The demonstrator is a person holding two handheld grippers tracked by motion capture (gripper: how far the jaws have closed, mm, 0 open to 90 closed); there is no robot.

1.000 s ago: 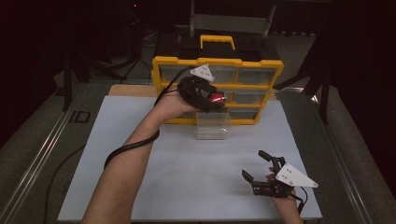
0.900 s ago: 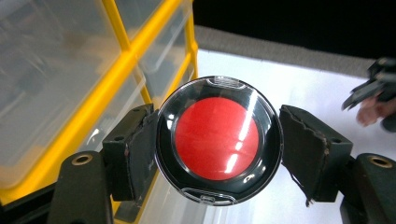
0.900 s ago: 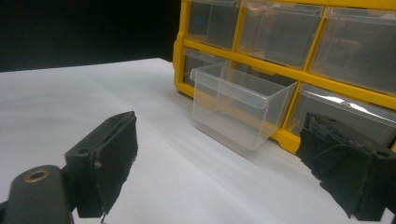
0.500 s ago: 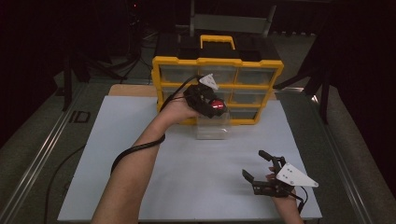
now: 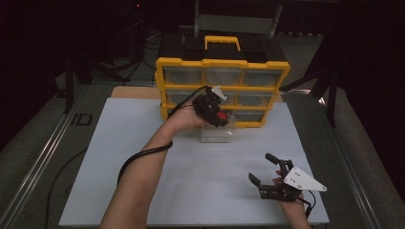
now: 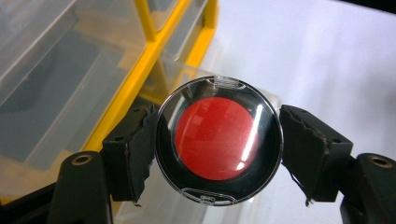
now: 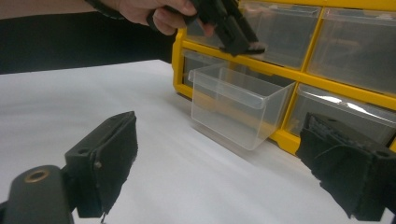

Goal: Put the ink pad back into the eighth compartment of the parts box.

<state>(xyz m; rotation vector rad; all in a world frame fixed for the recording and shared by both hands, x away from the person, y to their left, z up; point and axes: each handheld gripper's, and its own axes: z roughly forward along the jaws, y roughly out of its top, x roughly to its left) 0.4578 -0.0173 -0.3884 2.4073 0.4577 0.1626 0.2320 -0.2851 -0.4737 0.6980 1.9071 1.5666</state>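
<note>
A round clear case with a red disc (image 6: 218, 140) inside sits clamped between the jaws of my left gripper (image 5: 217, 114), which hangs above a clear plastic drawer (image 5: 218, 134) pulled out of the yellow organizer (image 5: 222, 64). That drawer (image 7: 238, 105) stands on the white table, partly out of its bottom slot. The left gripper (image 7: 229, 25) hovers over it in the right gripper view. My right gripper (image 5: 268, 169) rests open near the table's front right, with nothing between its fingers.
The yellow organizer holds several clear drawers and a black lid with a yellow handle (image 5: 222, 43). A white sheet (image 5: 143, 143) covers the table. A black cable (image 5: 138, 160) trails along the left forearm. Metal rails run along both table sides.
My left gripper has carried the red disc case to the right and slightly down, over the pulled-out drawer. The right gripper has stayed put.
</note>
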